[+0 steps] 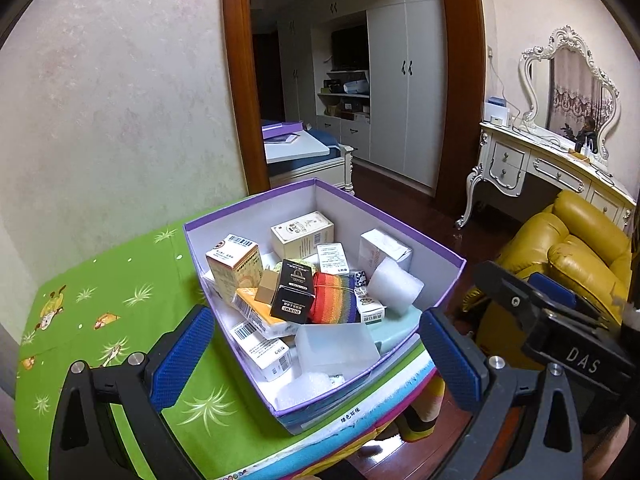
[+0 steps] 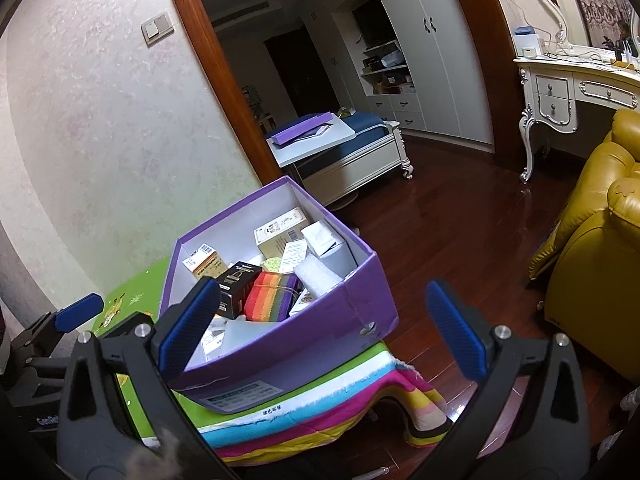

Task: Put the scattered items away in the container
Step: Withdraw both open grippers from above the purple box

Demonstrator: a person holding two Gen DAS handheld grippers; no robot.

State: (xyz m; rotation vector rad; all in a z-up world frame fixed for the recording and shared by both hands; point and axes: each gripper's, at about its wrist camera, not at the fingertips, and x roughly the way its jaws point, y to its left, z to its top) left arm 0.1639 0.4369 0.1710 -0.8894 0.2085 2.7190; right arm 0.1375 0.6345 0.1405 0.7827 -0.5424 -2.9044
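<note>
A purple cardboard box [image 1: 448, 250] stands on a green-covered table [image 1: 120, 292] and also shows in the right wrist view [image 2: 352, 304]. It holds several small cartons, a black carton [image 1: 292, 292], a rainbow striped cloth [image 1: 334, 298] and a roll of white foam [image 1: 394, 286]. My left gripper [image 1: 320, 356] is open and empty, its fingers on either side of the box's near end. My right gripper [image 2: 324, 328] is open and empty, held over the box's near right corner. The right gripper also shows at the right edge of the left wrist view [image 1: 560, 316].
A yellow leather armchair [image 2: 600, 240] stands to the right. A white dressing table with mirror [image 1: 552, 152] is behind it. A doorway [image 1: 344, 80] leads to a room with wardrobes and a low white table. The cloth's striped edge [image 2: 320, 412] hangs over the table's front.
</note>
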